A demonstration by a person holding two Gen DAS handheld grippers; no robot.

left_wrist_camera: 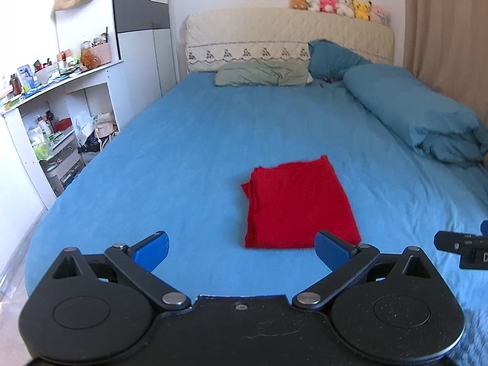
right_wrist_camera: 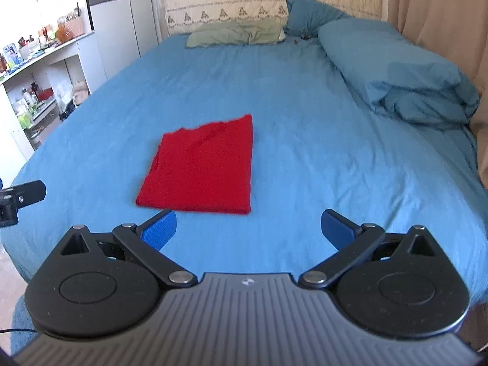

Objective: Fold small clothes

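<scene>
Red cloth lies folded into a flat rectangle on the blue sheet, near the foot of the bed and well short of the pillows. My left gripper has its jaws spread wide with nothing between them; the cloth's near edge sits just beyond the right-hand pad. My right gripper is likewise spread and empty, with the cloth ahead and to its left.

I judge the fold complete, or one fold short of complete. Procedure for a further fold:
1. Bring both grippers to the near edge, one at each corner.
2. Pinch all layers together, not the top one alone.
3. Lift evenly and carry the edge over to the far edge.
4. Let go only once the edges align.

Risk: the stacked layers along the left side may slip apart.
</scene>
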